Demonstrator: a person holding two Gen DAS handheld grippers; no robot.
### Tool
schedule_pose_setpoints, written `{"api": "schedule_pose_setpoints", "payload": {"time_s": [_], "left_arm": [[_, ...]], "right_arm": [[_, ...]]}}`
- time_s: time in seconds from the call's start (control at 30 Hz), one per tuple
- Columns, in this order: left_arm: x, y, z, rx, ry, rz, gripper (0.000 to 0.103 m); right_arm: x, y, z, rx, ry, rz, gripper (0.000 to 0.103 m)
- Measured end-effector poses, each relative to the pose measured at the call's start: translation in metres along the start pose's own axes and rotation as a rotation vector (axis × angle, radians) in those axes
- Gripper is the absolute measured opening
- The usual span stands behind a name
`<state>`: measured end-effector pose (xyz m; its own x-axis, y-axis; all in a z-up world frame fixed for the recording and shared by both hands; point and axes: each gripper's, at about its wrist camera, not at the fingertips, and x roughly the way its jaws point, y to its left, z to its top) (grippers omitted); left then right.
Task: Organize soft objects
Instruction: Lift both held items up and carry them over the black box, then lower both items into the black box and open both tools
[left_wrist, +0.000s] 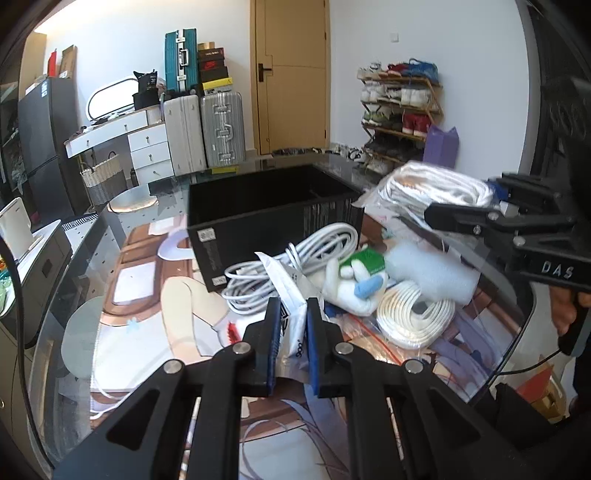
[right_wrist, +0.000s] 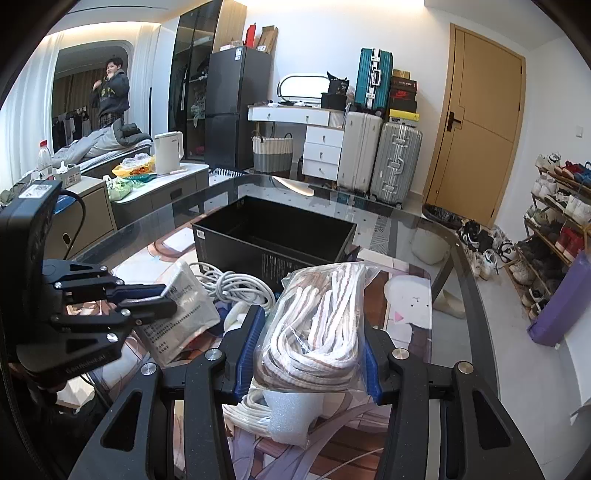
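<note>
Above the glass table (left_wrist: 122, 229), a white packet (left_wrist: 291, 325) is pinched by the left gripper (left_wrist: 291, 314); a bagged rope bundle (right_wrist: 314, 325) is clamped, seemingly lifted, by the right gripper (right_wrist: 314, 343)

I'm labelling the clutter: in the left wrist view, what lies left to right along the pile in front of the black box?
White cable bundle → white pouch clamped in the left tool → white plush toy → flat white coiled cable.

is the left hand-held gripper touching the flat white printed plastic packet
Touching. The left wrist view shows the left hand-held gripper with both blue pads pressed on the flat white printed plastic packet, no gap either side.
</note>
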<state>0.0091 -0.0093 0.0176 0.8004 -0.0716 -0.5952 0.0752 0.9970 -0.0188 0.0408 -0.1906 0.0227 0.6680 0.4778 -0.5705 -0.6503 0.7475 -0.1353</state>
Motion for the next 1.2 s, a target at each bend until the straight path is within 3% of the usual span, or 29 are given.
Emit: {"api": "schedule_pose_setpoints", "payload": {"time_s": [0.5, 1.2], "left_arm": [[-0.025, 0.023, 0.024, -0.051, -0.086, 0.002, 0.01], [0.016, 0.056, 0.085, -0.088, -0.128, 0.037, 0.01]], "right_arm": [[-0.006, 0.002, 0.009, 0.024, -0.057, 0.05, 0.047], [0.04, -0.016, 0.05, 0.069, -0.049, 0.129, 0.047]]}}
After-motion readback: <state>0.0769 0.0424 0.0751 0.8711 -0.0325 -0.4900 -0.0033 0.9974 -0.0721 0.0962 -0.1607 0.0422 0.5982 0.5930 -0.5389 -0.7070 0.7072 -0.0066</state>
